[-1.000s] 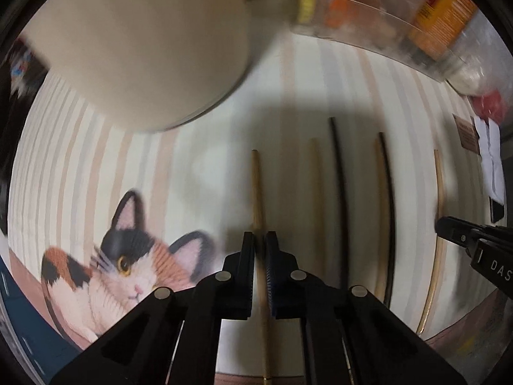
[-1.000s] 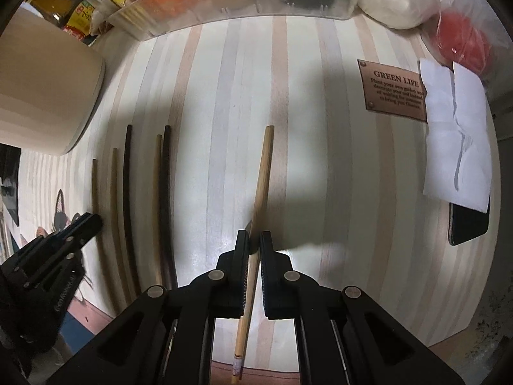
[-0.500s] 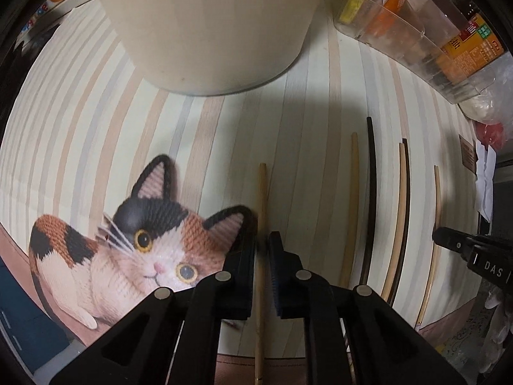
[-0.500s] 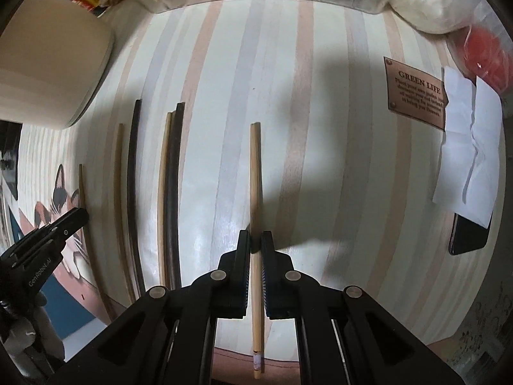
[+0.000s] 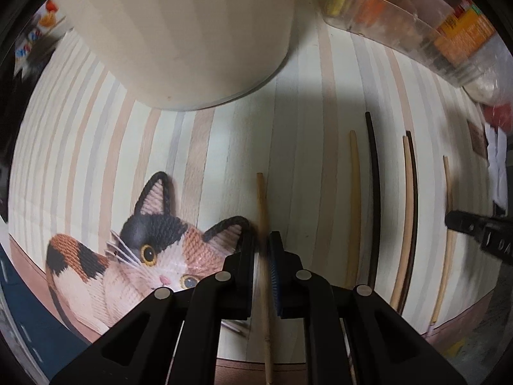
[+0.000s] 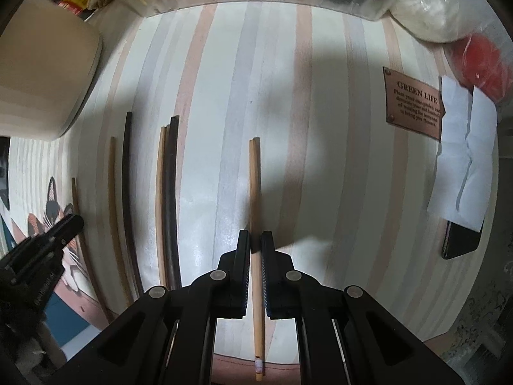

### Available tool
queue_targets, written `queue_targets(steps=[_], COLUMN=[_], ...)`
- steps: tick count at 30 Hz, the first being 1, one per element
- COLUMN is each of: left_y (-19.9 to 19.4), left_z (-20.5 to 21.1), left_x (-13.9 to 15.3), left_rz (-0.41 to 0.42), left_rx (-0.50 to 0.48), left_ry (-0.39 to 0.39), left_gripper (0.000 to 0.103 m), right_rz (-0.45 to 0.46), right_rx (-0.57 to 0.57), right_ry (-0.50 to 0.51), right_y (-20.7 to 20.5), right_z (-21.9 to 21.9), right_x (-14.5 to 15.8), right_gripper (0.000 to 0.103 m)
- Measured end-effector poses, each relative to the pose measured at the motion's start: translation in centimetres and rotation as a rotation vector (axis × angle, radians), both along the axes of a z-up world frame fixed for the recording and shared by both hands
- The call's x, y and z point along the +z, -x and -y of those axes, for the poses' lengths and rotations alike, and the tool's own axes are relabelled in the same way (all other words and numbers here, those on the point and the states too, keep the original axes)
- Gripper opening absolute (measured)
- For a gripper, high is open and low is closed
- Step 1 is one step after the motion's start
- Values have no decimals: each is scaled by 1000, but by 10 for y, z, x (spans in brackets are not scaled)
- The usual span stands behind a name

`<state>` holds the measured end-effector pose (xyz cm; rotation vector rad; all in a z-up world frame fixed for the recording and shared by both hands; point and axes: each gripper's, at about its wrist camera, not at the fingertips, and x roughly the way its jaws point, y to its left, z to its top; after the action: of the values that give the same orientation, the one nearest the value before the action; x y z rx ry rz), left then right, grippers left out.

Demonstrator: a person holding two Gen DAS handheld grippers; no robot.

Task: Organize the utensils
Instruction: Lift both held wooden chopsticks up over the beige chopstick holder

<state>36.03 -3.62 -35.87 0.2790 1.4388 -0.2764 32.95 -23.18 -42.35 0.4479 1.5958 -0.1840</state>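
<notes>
Left wrist view, left to right. A printed calico cat [image 5: 144,256] occupies the lower left of the striped mat [image 5: 304,134] that covers the tabletop. Behind it stands a large cream container [image 5: 192,32]. At centre, the left gripper [image 5: 262,250] has its jaws set narrowly apart around a light wooden chopstick [image 5: 261,199], which lies between them beside the cat's ear; the stick is blurred there, so contact with the pads cannot be judged. To the right, further chopsticks lie roughly parallel on the mat: a pale one [image 5: 352,199], a dark one [image 5: 373,192], a pale and dark pair [image 5: 408,211] touching side by side, and another pale one [image 5: 448,224]. A clear bin of packets [image 5: 410,22] stands at upper right. The tip of the right gripper [image 5: 481,234] enters at the right edge.

Right wrist view, left to right. The left gripper [image 6: 41,250] appears at the left edge over the cat print. At centre, the right gripper [image 6: 255,250] has its jaws closed on two pale chopsticks held together [image 6: 254,186], the pair lying along the mat. Farther right are a brown "GREEN LIFE" label [image 6: 415,106], a sheet of white paper [image 6: 465,163] and a dark phone [image 6: 458,240] partly under the paper.
</notes>
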Motion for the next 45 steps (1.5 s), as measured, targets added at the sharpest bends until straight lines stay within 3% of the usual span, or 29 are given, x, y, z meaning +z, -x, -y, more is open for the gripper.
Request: queue_targets(steps=[6, 11, 21, 30, 35, 45], left_y=[4, 16, 34, 37, 40, 34], left_z=[9, 3, -5, -27, -30, -26], left_x=[-1, 9, 65, 123, 153, 237], left_rz=[20, 51, 142, 270, 331, 483], left_rx=[-1, -1, -14, -30, -28, -18], left_ry=[17, 24, 95, 171, 202, 331], left_gripper=[4, 4, 3, 3, 3, 3], right_rz=[-35, 10, 191, 385, 485, 704], right_rx=[29, -10, -84, -97, -104, -116], right_ry=[75, 78, 24, 59, 69, 72], right_y=[-18, -8, 23, 62, 65, 55], right_z=[-9, -11, -8, -17, -12, -10], right_x=[1, 8, 61, 112, 136, 222], right_gripper=[7, 6, 6, 6, 6, 6])
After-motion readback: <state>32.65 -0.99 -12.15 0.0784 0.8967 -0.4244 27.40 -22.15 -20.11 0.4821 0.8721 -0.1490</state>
